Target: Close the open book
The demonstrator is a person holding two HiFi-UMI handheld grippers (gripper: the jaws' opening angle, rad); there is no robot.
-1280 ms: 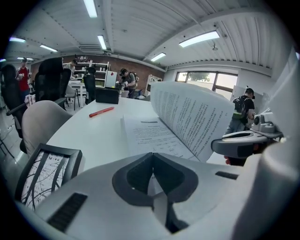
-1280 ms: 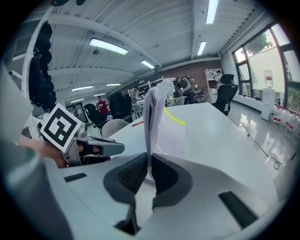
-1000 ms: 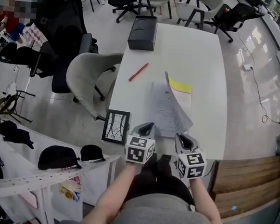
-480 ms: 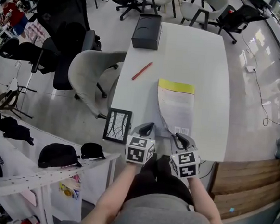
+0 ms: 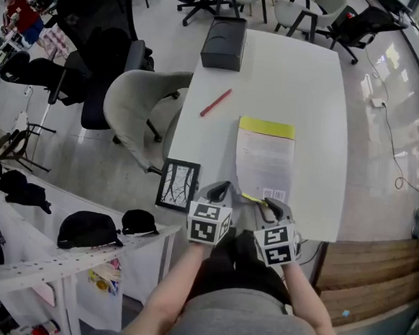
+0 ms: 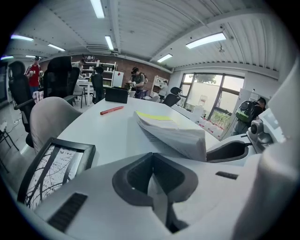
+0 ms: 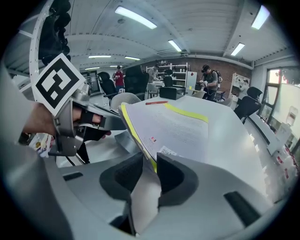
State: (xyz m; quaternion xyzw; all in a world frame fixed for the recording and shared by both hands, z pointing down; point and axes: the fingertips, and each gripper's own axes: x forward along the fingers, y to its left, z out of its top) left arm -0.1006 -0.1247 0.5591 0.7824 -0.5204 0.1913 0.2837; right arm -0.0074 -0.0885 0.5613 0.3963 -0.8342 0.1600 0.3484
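Counted on white table (image 5: 303, 84): 1 book (image 5: 265, 160), 1 red pen (image 5: 216, 102), 1 black box (image 5: 223, 43), 1 framed picture (image 5: 177, 184). 2 claws, 1 per hand.

Book lies closed & flat, front-right part of table, w/ a yellow strip along its far edge. Pen is beyond its far left corner, box at table's far left end, and picture at near left edge.

Right claw (image 7: 150, 161) sits at book's near edge. Its jaws are a narrow gap apart and have just been opening. The yellow-edged near corner of the book runs between them, pads not pressing on it.

Left claw (image 6: 152, 157) is just left of book's near left corner, between book & picture. Its jaws are closed tip to tip w/ nothing between, and book is ahead & to its right.
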